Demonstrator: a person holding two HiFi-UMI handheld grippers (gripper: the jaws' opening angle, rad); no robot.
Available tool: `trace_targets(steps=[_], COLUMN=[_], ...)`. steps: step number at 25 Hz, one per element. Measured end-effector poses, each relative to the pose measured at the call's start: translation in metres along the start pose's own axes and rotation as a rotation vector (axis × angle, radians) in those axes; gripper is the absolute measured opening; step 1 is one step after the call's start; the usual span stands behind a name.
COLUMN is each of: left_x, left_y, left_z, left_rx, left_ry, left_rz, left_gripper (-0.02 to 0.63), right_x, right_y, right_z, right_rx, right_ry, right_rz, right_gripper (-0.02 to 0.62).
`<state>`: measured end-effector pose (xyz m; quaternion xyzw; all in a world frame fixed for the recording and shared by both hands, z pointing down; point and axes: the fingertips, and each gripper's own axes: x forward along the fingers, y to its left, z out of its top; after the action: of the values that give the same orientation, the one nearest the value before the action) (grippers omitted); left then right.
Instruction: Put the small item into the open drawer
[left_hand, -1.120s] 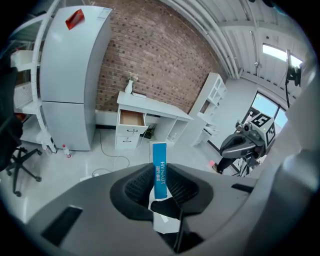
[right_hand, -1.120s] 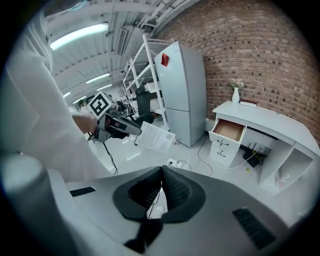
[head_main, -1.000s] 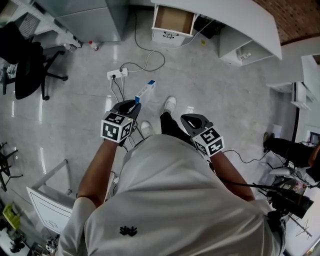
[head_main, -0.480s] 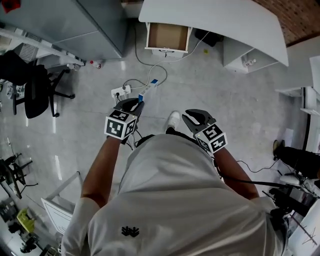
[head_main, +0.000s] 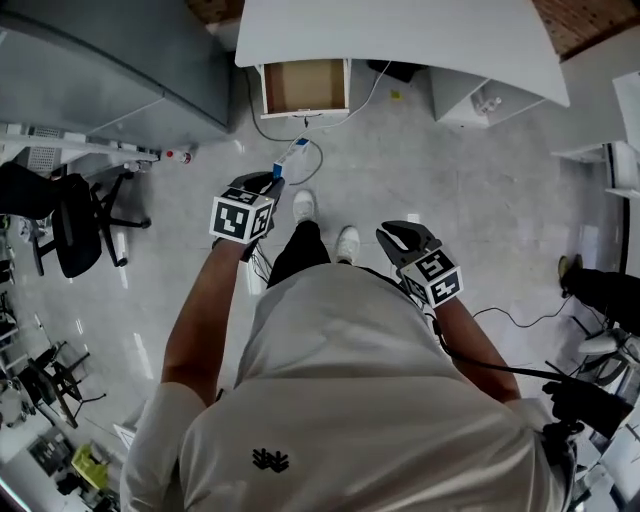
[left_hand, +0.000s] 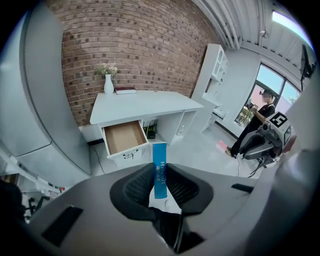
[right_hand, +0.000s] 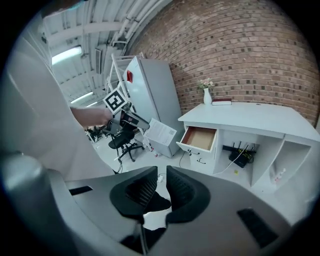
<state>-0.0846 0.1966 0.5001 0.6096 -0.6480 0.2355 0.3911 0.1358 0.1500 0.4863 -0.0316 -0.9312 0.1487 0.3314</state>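
One broad white curved-top surface (head_main: 400, 40) stood against the red brick wall (left_hand: 135, 45), and beneath it the white drawer with a bare brown inside (head_main: 305, 88) hung pulled out, its mouth facing up, which left it ready to take something dropped in from above. The person in a white shirt (head_main: 340, 400) stood on the pale glossy floor (head_main: 480, 180), well apart from that drawer, both arms held forward.

The left tongs (head_main: 266, 182) were raised ahead of the body and aimed at the drawer, clamped on the small item, a slim blue rectangular carton (left_hand: 159, 170). The carton stood upright between the ribbed black pads, its upper half clear of them; I judged that this grip kept the long side free to go into the drawer end first. The carrying step looked under way, the placing not yet begun.

The right tongs (head_main: 402, 238) hung lower and to the side, their pads drawn near each other with a narrow slit between and nothing in it, apparently idle.

White lettering ran down the carton's face, beginning with "H", though I could not read it whole. Each tongs bore a cube of black-and-white square markers.
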Motion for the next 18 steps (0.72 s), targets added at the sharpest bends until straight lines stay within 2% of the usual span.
trace_targets(steps=[7, 12, 18], left_x=[0.068, 0.123, 0.194], left_y=[0.035, 0.076, 0.118], left_z=[0.059, 0.101, 0.139], left_rx=[0.071, 0.101, 0.132], left_ry=[0.059, 0.112, 0.178], left_rz=[0.004, 0.01, 0.024], left_gripper=[0.084, 0.084, 0.085], right_x=[-0.007, 0.0, 0.02], right_y=[-0.057, -0.097, -0.14], right_z=[0.012, 0.039, 0.068], right_rx=[0.092, 0.174, 0.243], right_ry=[-0.037, -0.054, -0.05], right_rz=[-0.137, -0.24, -0.305], right_gripper=[0.074, 0.072, 0.072])
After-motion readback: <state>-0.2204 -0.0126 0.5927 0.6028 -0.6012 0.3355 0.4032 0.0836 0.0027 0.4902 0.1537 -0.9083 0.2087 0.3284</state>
